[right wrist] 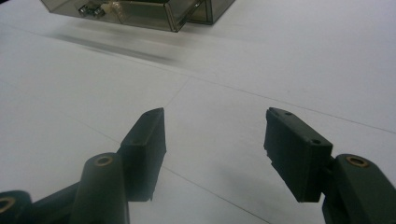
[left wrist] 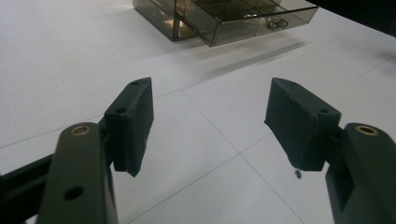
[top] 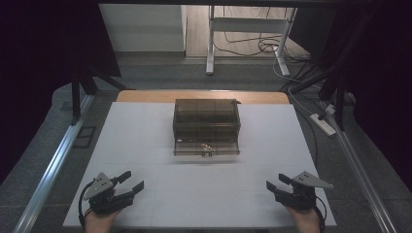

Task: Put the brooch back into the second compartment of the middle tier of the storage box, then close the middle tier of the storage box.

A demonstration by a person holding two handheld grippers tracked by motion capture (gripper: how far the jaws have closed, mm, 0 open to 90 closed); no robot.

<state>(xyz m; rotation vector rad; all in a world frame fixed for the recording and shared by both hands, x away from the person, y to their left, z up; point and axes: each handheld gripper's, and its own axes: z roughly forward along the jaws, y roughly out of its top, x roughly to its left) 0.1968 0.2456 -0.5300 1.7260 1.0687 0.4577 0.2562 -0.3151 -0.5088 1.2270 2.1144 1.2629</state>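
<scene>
A smoky translucent plastic drawer box (top: pixel 206 121) stands at the middle back of the white table (top: pixel 145 145). Its bottom drawer (top: pixel 207 147) is pulled out toward me, with a small metal piece (top: pixel 206 145) lying inside. The box (left wrist: pixel 224 16) and its drawer (right wrist: pixel 126 11) appear at the top of both gripper views. My left gripper (top: pixel 133 183) rests near the front left corner, open, nothing between its jaws. My right gripper (top: pixel 276 183) rests near the front right corner, open and empty too. In each gripper view, left gripper (left wrist: pixel 210 116) and right gripper (right wrist: pixel 215 149), the jaws stand wide apart over bare table.
A wooden strip (top: pixel 145 95) shows behind the white tabletop. Metal rails (top: pixel 53 165) run along both sides. Beyond the table stand a desk frame (top: pixel 245 29) and loose cables (top: pixel 311 82) on the floor, with a power strip (top: pixel 323 124) at the right.
</scene>
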